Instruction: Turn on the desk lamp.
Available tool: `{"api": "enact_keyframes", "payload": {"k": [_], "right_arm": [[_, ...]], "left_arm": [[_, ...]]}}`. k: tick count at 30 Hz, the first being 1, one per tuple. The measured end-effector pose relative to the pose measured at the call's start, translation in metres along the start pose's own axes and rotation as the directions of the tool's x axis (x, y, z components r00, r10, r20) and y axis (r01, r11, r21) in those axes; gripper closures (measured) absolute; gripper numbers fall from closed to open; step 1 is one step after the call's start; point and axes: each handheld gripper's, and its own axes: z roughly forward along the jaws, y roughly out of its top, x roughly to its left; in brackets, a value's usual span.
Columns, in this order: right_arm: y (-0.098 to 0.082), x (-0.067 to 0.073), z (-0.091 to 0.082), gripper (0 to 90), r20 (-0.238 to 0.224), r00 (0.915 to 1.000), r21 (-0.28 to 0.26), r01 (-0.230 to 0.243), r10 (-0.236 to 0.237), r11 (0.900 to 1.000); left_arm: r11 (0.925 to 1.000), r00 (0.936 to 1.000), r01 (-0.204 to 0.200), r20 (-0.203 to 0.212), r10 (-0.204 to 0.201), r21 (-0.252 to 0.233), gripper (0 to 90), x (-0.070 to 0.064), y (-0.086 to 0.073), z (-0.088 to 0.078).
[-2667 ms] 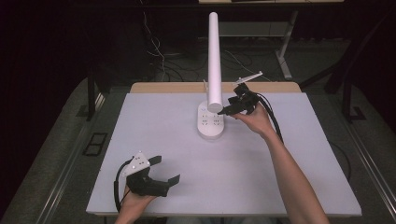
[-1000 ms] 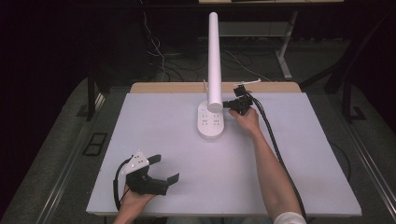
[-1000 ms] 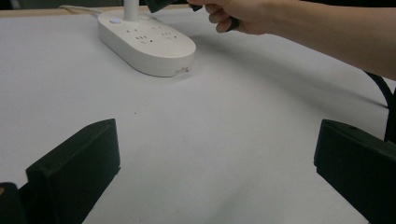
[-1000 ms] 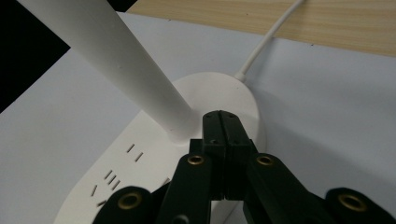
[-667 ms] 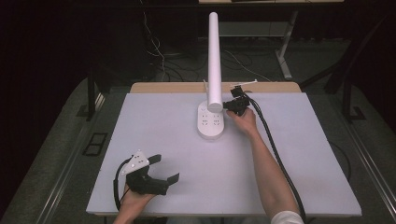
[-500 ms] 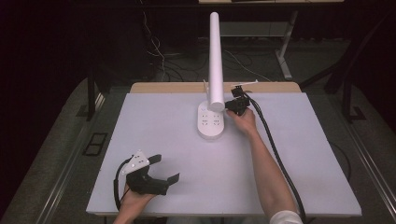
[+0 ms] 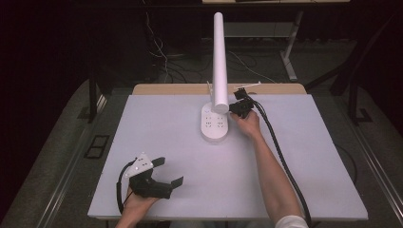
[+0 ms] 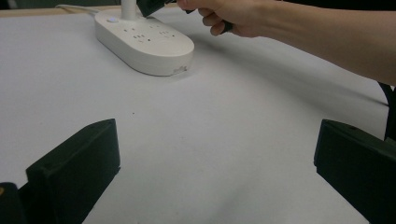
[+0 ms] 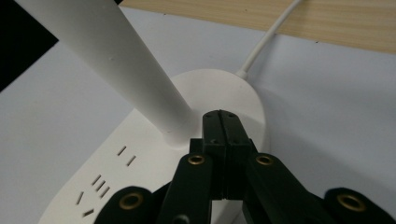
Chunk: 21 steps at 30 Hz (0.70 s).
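Plenty of bare worktop [image 7: 294,166] on every side of the white lamp base [image 7: 214,126], sitting far-centre near the back edge. Right claw [image 9: 219,116], jaws together and empty, tips at its stem; left claw [image 7: 167,172] gapes empty, near-left.

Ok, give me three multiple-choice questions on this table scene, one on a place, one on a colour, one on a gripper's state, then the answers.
1. Where do the right gripper fingertips sit?
A. At the foot of the lamp's post
B. On the table's near edge
C. Over the floor

2. What colour is the lamp base?
A. Black
B. White
C. Red

3. How do the left gripper fingers stand?
A. Shut on a cable
B. Shut, empty
C. Open, empty

Answers: 1 A, its closed tips meet the post's foot; 2 B, base and post are white; 3 C, bare table lies between them.
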Motion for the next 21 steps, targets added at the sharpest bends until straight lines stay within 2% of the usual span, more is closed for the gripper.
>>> {"api": "enact_keyframes", "payload": {"k": [1,6,10,14,18,21], "right_arm": [[0.000,0.003,0.000,90.0,0.016,0.9997,0.003,0.018,-0.018,1.000],[0.004,0.008,-0.006,90.0,0.012,0.9987,0.008,0.050,-0.050,0.999],[0.007,0.011,-0.016,90.0,0.010,0.9965,0.016,0.083,-0.083,0.996],[0.008,0.014,-0.024,90.0,0.008,0.9957,0.018,0.092,-0.093,0.996],[0.009,0.019,-0.036,90.0,0.006,0.9920,0.010,0.126,-0.126,0.992],[0.007,0.021,-0.041,90.0,0.005,0.9920,0.022,0.126,-0.126,0.992]], "left_arm": [[1.0000,1.0000,0.004,-0.001,-0.004,-0.002,0.0,0.000,0.000,-0.001],[1.0000,1.0000,0.007,-0.002,-0.007,-0.004,0.0,0.001,0.000,-0.002],[1.0000,1.0000,0.003,-0.002,-0.003,-0.002,0.0,0.000,0.000,-0.001],[1.0000,1.0000,0.000,-0.001,0.000,0.001,0.0,0.000,0.000,0.000],[1.0000,1.0000,0.000,0.000,0.000,0.002,0.0,0.000,0.000,0.000],[1.0000,1.0000,0.000,0.000,0.000,0.002,0.0,0.000,0.000,0.001]]}}
